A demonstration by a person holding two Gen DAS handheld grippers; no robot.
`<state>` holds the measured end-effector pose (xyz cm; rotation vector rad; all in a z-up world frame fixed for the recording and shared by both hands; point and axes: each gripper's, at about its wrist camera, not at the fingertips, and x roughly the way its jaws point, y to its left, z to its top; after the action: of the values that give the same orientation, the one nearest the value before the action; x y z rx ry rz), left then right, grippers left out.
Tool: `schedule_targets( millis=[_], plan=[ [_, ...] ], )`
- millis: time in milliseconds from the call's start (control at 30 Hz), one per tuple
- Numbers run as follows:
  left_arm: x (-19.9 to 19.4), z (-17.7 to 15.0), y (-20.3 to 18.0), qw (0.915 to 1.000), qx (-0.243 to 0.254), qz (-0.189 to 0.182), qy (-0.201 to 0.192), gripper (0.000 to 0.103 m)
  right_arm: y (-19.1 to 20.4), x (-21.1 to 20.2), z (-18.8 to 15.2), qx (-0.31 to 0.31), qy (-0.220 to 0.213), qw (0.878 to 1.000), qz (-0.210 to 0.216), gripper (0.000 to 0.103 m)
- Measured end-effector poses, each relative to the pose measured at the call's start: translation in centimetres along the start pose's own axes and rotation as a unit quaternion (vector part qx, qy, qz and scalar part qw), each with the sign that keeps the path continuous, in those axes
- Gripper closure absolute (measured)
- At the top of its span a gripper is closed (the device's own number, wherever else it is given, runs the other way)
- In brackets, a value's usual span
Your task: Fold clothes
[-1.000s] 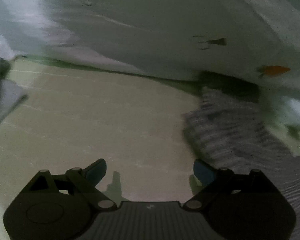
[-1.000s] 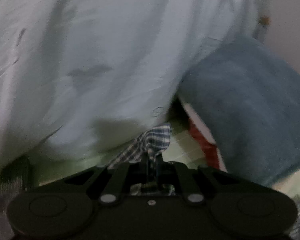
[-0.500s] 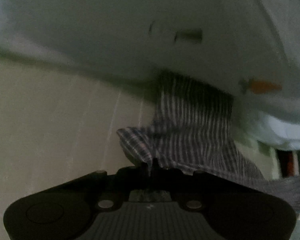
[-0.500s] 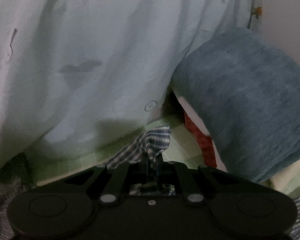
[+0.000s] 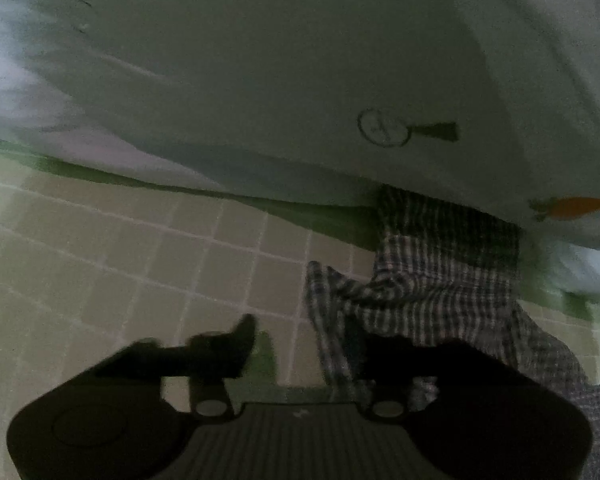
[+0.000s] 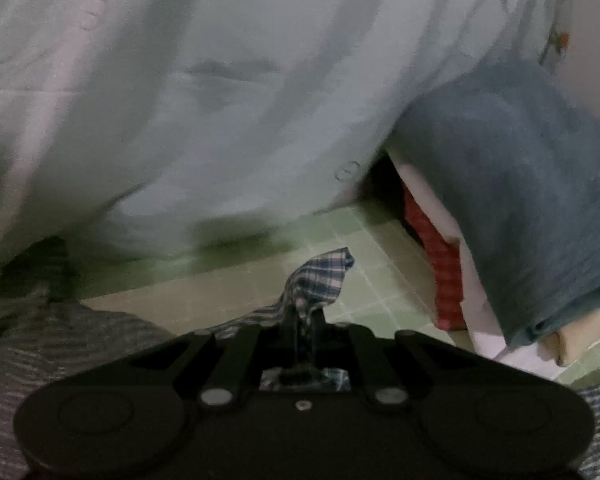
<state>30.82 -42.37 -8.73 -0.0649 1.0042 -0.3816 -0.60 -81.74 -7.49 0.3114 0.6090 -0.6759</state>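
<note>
Both the left gripper (image 5: pixel 300 344) and right gripper (image 6: pixel 303 322) are matte black, with round silver pivot screws and ribbed grey bases.

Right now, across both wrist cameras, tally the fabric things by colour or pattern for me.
Plaid: 1, the checked garment
Pale white: 1, the printed sheet
Blue: 1, the folded towel
Red check: 1, the folded cloth under that towel
Total: 4

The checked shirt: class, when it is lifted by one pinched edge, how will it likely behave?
The checked shirt will probably droop: it bunches above the shut right gripper. It looks thin and light, draping in soft folds. It may slide easily on the smooth tiled floor.
</note>
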Motion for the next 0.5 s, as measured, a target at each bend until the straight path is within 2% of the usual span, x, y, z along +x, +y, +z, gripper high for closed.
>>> schedule_targets(
  millis=[133,200,267,400,500],
  plan=[
    [-5.7,-1.9,1.4,0.9995,-0.007,0.01,-0.028,0.037,1.9,-4.5,-0.4,-0.021,-0.026,0.998,0.055,0.097],
    [-9.2,-3.9,2.1,0.9986,-0.01,0.016,-0.049,0.029,3.2,-7.2,-0.8,-0.041,-0.043,0.995,0.084,0.097],
    [-12.2,-6.4,2.5,0.9979,-0.002,0.021,-0.062,0.029,4.7,-10.0,-1.4,-0.077,-0.058,0.99,0.107,0.097],
    [-16.3,-11.3,3.3,0.998,-0.005,0.031,-0.054,0.029,7.7,-14.2,-4.3,-0.142,-0.066,0.977,0.147,0.097],
    [-18.6,-14.6,4.1,0.9983,-0.005,0.035,-0.046,0.029,9.3,-16.4,-7.6,-0.167,-0.057,0.97,0.168,0.097]
  ],
)
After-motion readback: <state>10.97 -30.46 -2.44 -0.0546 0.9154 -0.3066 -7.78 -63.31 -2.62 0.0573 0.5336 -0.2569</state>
